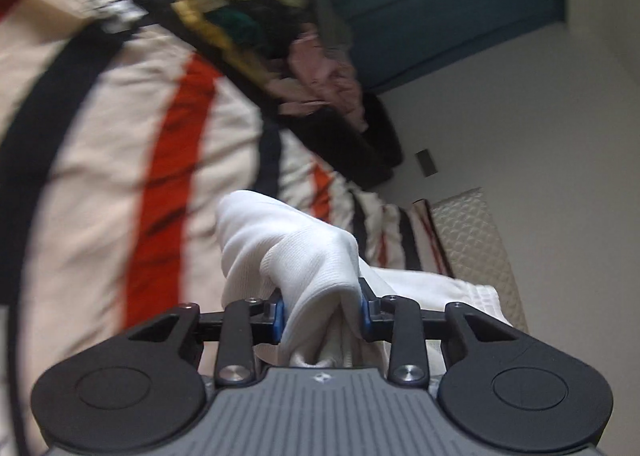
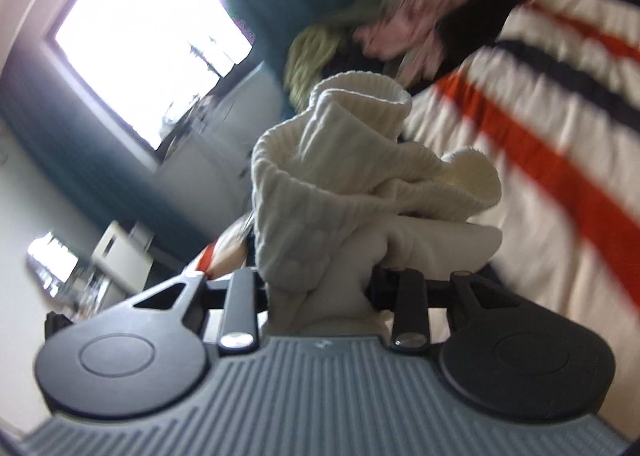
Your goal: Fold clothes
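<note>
The left hand-held gripper is clamped on a bunched fold of the white garment, held above the striped bedspread. The right hand-held gripper grasps the garment's ribbed cream portion (cuff uppermost). A clothes pile lies on the bedspread beyond the garment.

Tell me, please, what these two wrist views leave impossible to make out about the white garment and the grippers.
- Left wrist view: the white garment bunches in the left gripper, so its type stays unclear; the gripper body cuts off its lower end.
- Right wrist view: the ribbed cream knit covers the right gripper fingertips.
- Both views: the clothes pile and striped bedspread are motion-blurred.
</note>
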Demonstrator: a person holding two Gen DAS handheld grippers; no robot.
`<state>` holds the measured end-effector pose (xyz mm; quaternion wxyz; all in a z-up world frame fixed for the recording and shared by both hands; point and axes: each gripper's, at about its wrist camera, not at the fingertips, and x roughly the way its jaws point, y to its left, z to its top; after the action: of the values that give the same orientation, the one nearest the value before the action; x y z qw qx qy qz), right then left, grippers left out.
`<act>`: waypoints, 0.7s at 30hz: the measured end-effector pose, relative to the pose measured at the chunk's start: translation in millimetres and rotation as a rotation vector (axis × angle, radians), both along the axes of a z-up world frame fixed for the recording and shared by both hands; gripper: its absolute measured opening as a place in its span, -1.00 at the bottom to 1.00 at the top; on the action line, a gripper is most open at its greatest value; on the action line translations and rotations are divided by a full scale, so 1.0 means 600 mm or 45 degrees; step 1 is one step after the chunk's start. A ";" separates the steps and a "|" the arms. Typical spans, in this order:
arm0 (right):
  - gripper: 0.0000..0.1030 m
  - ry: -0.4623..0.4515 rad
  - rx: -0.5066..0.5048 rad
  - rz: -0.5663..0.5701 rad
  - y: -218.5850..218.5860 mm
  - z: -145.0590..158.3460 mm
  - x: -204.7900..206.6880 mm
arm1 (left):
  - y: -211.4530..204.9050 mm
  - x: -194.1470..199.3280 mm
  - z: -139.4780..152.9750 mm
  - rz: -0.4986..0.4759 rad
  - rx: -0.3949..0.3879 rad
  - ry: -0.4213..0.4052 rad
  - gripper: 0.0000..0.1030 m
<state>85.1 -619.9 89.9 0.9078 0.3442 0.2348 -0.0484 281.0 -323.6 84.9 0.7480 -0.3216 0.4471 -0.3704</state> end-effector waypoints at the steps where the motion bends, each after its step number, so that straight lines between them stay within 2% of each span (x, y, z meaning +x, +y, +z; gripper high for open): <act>1: -0.29 -0.008 -0.013 -0.036 -0.025 0.008 0.013 | -0.045 0.027 0.004 -0.002 -0.009 -0.009 -0.34; 4: -0.29 -0.015 -0.016 -0.141 -0.103 0.009 0.059 | -0.173 0.111 0.007 -0.003 -0.032 -0.022 -0.35; 6: -0.29 -0.008 -0.028 -0.192 -0.141 -0.006 0.096 | -0.244 0.161 -0.004 -0.016 0.010 -0.032 -0.35; 9: -0.29 0.002 -0.034 -0.238 -0.182 -0.051 0.142 | -0.314 0.219 -0.052 -0.040 0.042 -0.064 -0.35; 13: -0.29 -0.010 0.001 -0.249 -0.219 -0.146 0.167 | -0.347 0.270 -0.175 -0.104 -0.023 -0.003 -0.35; 15: -0.28 -0.050 0.064 -0.285 -0.218 -0.210 0.144 | -0.343 0.275 -0.237 -0.160 -0.061 0.008 -0.35; 19: -0.27 -0.101 0.208 -0.354 -0.195 -0.334 0.080 | -0.318 0.240 -0.312 -0.294 -0.009 -0.099 -0.36; 21: -0.26 -0.089 0.248 -0.366 -0.175 -0.385 0.052 | -0.310 0.221 -0.342 -0.310 0.032 -0.148 -0.34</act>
<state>116.4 -725.1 -140.9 0.8616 0.4619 0.1549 -0.1426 413.4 -509.6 -120.0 0.7262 -0.2335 0.4433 -0.4709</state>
